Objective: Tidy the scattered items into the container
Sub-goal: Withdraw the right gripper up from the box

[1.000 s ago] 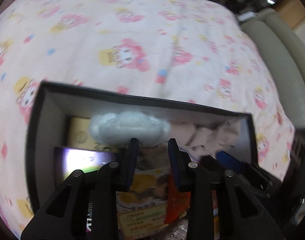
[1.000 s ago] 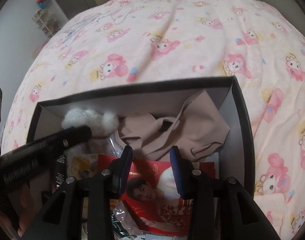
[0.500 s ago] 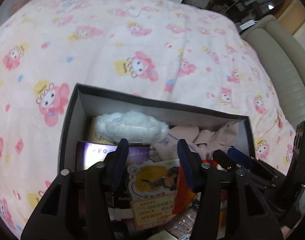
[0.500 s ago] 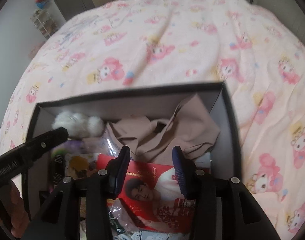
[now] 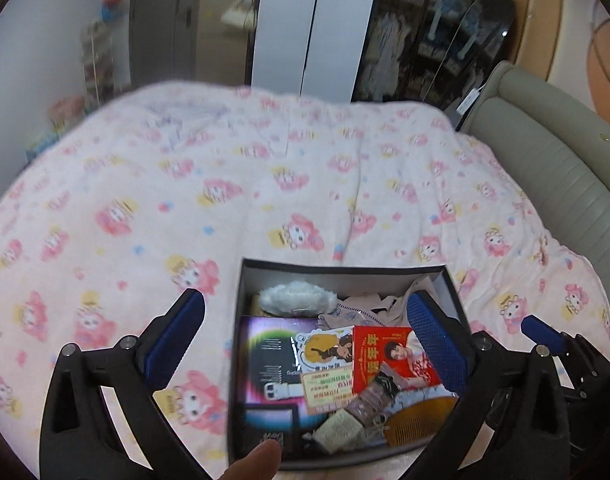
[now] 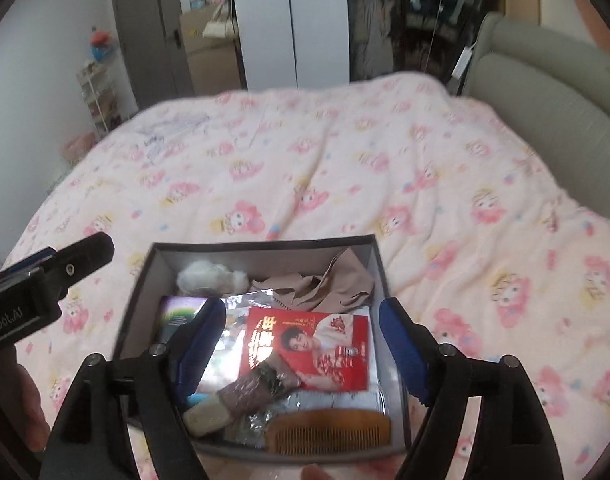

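Both pairs of jaws have just been opening and now stand wide apart with nothing between the pads. The left gripper and the right gripper hang above the box, which sits on the pink cartoon-print quilt. Inside lie a red booklet with yellow characters too blurred to read, a white fluffy piece, a beige garment and a wooden comb. Only the right view shows lettering on the left gripper's body, "Robot.AI". Only the left view shows a cartoon sticker card and a purple box clearly, and a fingertip at the box's near edge
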Demonstrator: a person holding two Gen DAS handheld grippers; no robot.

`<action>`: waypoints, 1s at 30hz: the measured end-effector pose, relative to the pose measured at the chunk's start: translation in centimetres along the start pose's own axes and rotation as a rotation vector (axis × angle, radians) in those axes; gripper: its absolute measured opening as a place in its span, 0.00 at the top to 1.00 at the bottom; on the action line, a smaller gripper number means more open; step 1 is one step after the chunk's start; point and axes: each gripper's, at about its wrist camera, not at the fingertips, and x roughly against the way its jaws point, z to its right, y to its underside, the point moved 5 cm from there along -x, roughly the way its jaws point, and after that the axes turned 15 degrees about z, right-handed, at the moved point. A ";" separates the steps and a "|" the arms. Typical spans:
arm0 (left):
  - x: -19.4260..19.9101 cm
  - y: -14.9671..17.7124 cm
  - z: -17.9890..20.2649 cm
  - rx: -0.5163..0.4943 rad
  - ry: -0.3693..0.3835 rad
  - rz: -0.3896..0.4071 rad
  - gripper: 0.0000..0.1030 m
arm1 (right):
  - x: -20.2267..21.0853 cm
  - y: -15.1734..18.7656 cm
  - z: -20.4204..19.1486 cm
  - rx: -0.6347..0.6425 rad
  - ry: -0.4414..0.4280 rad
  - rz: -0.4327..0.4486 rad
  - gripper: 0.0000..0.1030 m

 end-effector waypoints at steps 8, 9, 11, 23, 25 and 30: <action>8.7 -0.7 0.9 -0.051 -0.009 0.078 0.01 | 9.0 -1.6 -0.9 -0.011 0.012 0.115 0.25; 9.8 -0.6 0.9 -0.054 -0.010 0.093 0.01 | 9.8 -1.5 -1.0 -0.006 0.023 0.126 0.24; 11.4 -0.4 1.1 -0.063 -0.008 0.112 0.01 | 11.7 -1.4 -1.0 0.004 0.045 0.149 0.24; 17.7 4.3 1.5 -0.104 -0.043 0.123 0.01 | 17.2 3.1 -0.4 0.020 0.075 0.175 0.24; 18.2 5.2 1.6 -0.102 -0.045 0.116 0.01 | 17.4 4.0 0.4 -0.009 0.094 0.166 0.24; 18.6 6.6 1.5 -0.094 -0.055 0.107 0.01 | 17.0 5.2 1.0 -0.019 0.092 0.144 0.24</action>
